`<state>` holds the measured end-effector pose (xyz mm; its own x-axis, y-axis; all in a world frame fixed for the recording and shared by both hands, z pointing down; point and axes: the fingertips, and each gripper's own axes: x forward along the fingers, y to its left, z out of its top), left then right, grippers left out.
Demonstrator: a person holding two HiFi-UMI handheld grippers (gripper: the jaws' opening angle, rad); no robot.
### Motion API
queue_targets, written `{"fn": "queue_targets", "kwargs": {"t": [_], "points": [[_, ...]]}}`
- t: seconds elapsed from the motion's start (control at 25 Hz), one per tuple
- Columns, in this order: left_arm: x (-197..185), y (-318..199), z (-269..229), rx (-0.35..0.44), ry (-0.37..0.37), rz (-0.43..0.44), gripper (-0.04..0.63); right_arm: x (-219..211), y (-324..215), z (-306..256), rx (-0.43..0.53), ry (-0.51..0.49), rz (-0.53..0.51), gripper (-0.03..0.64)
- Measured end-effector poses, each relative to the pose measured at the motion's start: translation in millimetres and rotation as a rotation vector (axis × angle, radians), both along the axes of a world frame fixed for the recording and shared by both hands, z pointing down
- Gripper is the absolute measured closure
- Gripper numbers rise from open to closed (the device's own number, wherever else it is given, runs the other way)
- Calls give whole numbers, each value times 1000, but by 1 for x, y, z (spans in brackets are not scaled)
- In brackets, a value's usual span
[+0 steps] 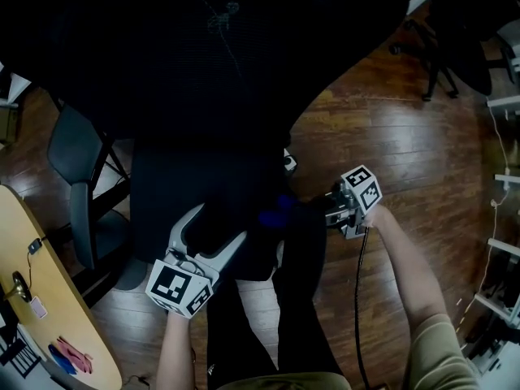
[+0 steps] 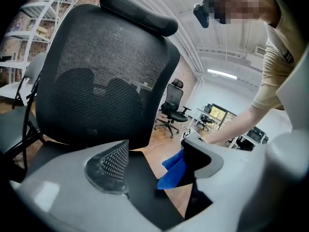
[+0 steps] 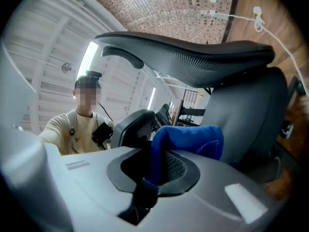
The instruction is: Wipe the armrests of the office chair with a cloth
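The black mesh-backed office chair (image 1: 203,71) fills the top of the head view, its seat (image 1: 187,185) in front of me. My left gripper (image 1: 215,222) reaches over the seat's front with its jaws wide. In the left gripper view a black padded slab of the chair (image 2: 145,192) lies between them against the left pad, and floor shows on its right side. My left gripper (image 2: 159,163) is open. My right gripper (image 1: 321,210) sits at the chair's right side, shut on a blue cloth (image 1: 280,208). The cloth (image 3: 193,139) bunches out of the closed jaws, tilted up under a curved chair part (image 3: 193,52).
A grey chair (image 1: 77,161) stands at the left, next to a curved wooden desk (image 1: 49,299) with small items. More office chairs (image 1: 439,47) stand at the far right on the wood floor. White frames (image 1: 504,177) line the right edge. A cable (image 1: 357,299) trails from my right gripper.
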<state>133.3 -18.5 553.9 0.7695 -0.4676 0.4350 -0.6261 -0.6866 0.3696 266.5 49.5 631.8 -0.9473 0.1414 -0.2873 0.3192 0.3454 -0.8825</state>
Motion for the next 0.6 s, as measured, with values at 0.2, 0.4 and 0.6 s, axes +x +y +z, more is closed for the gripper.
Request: {"fn": "queue_targets", "kwargs": {"t": [0.2,0.4,0.6], "points": [[-2,1,-3,6,5,-3,245,35,6,58,80,367,401,588],[-4,8,-3,8,9,12,245,44,75,162,-176,669,583,588],[-7,18,5,0,-9,29,245,-12,63,181,-232,539,612,588]]}}
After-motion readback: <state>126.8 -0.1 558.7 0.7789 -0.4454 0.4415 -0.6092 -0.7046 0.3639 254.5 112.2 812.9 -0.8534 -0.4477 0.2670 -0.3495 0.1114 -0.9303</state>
